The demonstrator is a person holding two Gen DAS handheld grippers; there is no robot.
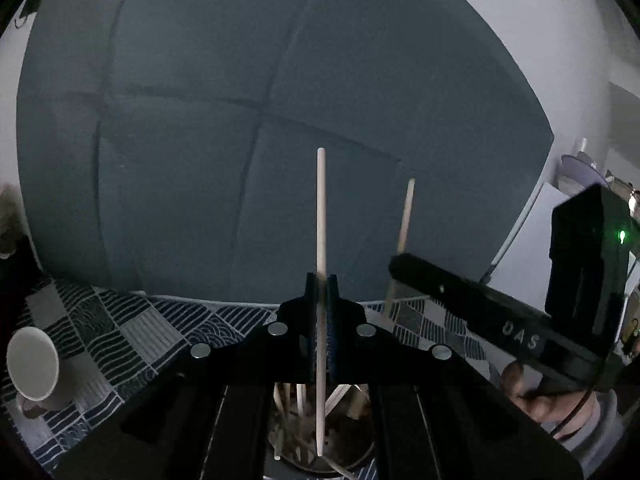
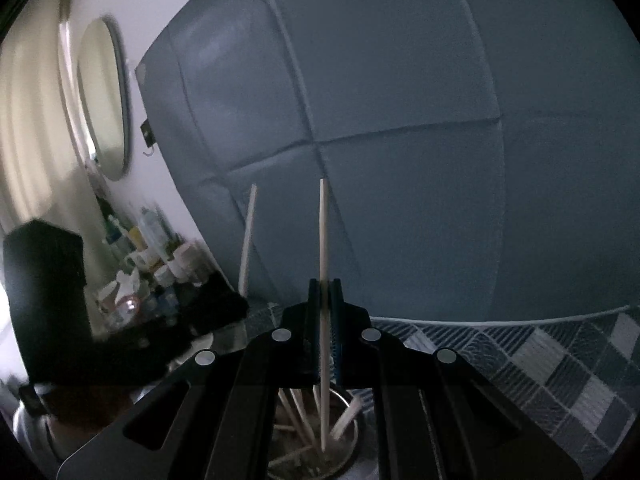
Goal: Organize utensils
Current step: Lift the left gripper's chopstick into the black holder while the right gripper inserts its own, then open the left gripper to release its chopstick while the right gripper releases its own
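A: Nearest the lens on the left wrist view is the left gripper, its jaws pressed together on a pale chopstick that stands upright between the pads.

B: And below it?

A: The lower tip hangs inside the mouth of a metal holder, where more sticks lie at loose angles. Far left on the patterned cloth sits a white mug, tipped toward the camera. To the right, the right gripper carries a second chopstick.

B: Does the other camera agree?

A: Yes. In the right wrist view the right gripper's jaws are clamped on its own chopstick, upright, tip down in the holder. The left one's stick shows at left, blurred.

B: How will they handle?

A: Light, stiff and thin, I'd judge, and smooth enough to pivot or slide in a two-point pinch. Both are held around mid-length, which looks sensible: it limits swing. Release only once the tip is well inside the rim, or the stick may topple out.
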